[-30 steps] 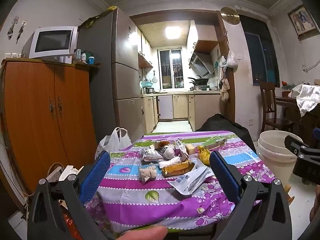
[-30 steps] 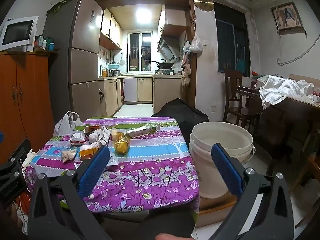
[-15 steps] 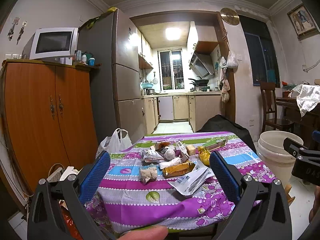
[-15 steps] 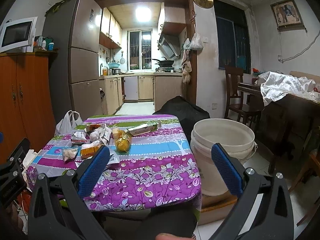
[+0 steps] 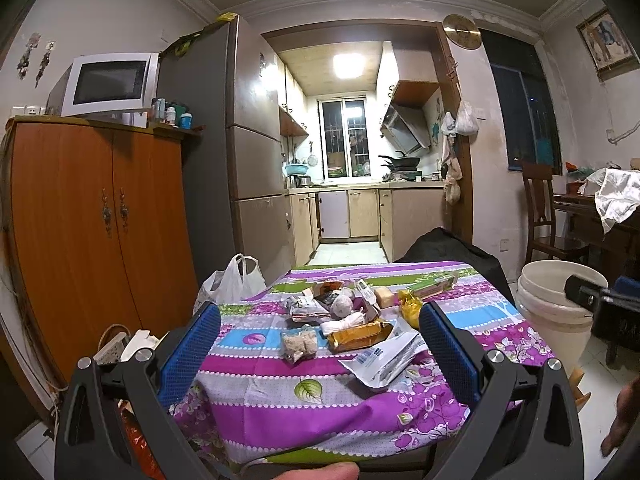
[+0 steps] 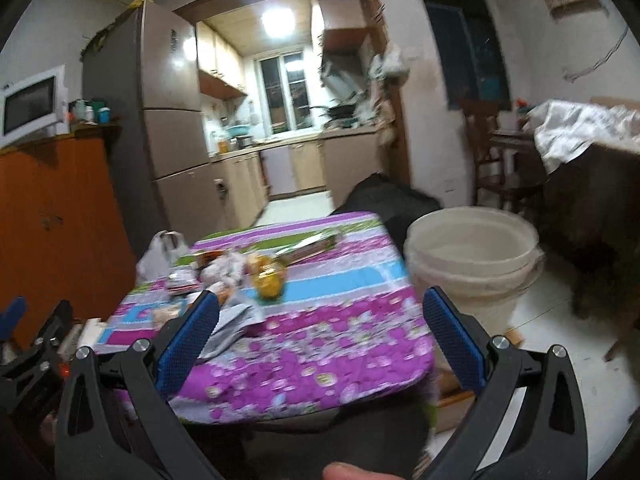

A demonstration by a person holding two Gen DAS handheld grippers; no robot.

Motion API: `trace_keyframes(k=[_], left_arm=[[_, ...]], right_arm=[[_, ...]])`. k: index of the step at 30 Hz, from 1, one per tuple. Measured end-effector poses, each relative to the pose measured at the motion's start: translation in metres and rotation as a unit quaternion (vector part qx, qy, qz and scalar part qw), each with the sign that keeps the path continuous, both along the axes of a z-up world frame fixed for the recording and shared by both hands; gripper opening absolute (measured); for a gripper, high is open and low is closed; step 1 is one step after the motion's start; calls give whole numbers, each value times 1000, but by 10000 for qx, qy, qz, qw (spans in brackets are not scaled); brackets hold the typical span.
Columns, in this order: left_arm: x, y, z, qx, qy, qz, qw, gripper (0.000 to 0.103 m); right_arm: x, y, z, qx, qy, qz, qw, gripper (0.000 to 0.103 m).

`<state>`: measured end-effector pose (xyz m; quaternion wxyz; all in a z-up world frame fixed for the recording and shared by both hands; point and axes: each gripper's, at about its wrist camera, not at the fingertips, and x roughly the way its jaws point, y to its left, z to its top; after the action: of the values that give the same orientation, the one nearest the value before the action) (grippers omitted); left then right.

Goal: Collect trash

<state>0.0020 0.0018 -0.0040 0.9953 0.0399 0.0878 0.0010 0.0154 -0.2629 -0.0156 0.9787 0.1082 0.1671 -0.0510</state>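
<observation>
Several pieces of trash lie on a small table with a purple flowered cloth (image 5: 280, 380): a white torn pouch (image 5: 386, 356), a gold wrapper (image 5: 358, 334), a clear bag of crumbs (image 5: 299, 345), a yellow crumpled bag (image 5: 410, 306) and a green box (image 5: 432, 285). A white bucket (image 5: 554, 304) stands on the floor right of the table. My left gripper (image 5: 320, 344) is open before the table's near edge, nothing between its blue pads. My right gripper (image 6: 320, 332) is open too, over the near right part of the cloth (image 6: 320, 352), with the yellow bag (image 6: 271, 280) ahead and the bucket (image 6: 472, 256) beyond its right finger.
An orange wooden cabinet (image 5: 92, 232) with a microwave (image 5: 110, 82) on top stands at the left, a grey fridge (image 5: 224, 152) behind it. A white plastic bag (image 5: 234, 282) sits on the floor left of the table. A wooden chair (image 5: 542, 216) and cloth-covered desk (image 5: 616, 196) stand at the right.
The right gripper has swung quickly, tilting and moving toward the table, so its view is blurred. The left gripper has barely moved. Both stay open.
</observation>
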Motion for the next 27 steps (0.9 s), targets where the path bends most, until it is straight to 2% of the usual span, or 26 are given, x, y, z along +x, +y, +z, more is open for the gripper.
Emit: trace_keyframes(k=[6,10,13,15,19,24,27], left_arm=[[-1,1,-1,9,64,-34,10000,99],[-1,3,-2,30,84,-66,9999,99],[9,12,0,32,114,141,9998,99],[26,28,-1,-143,216,333,9991,99],[64,61,-11,-330,642,406,9966,99],[102,97,-28,-451,1060,510,9920,99],[120,104,-41,-343,1253,533,9901,99]], right_arm=[[1,20,-2,-340,35,264,9991,98],[-1,22,2,-325,-15,402,9987,98],[7,23,4,-394,28,470,9981,98],[21,28,5,-511,164,526,9972,98],[50,38,-2,-628,477,680,9946,98],[73,41,-22,-370,894,792,9922,98],[83,38,-36,-192,1133,807,9901,98]])
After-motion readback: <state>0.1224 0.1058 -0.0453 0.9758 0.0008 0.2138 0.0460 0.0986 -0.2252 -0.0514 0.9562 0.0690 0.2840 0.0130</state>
